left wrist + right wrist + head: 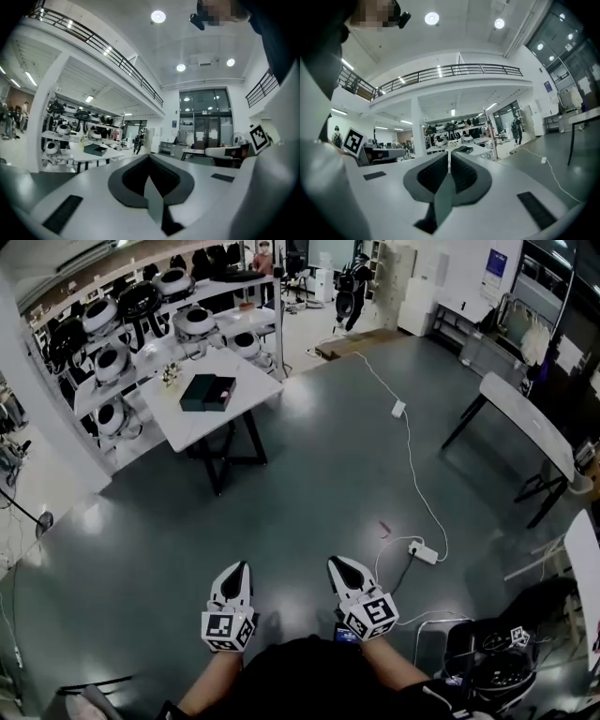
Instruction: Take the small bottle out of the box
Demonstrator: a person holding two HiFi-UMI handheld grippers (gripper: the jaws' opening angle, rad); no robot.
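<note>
A dark box (207,392) lies open on a white table (246,399) far ahead, up and to the left. At this distance I cannot make out a small bottle in it. My left gripper (240,568) and right gripper (338,564) are held side by side close to my body, over the grey floor and far from the table. Both point level and have their jaws together with nothing between them. The left gripper (149,156) view shows the box (95,149) small on the table at the left. In the right gripper (450,153) view the box (464,149) sits just above the jaw tips.
Shelves of round white devices (112,329) stand behind the table. A white cable and power strip (423,552) lie on the floor right of my grippers. Another table (525,423) stands at the right, dark equipment (497,662) at the lower right. People (356,282) are far back.
</note>
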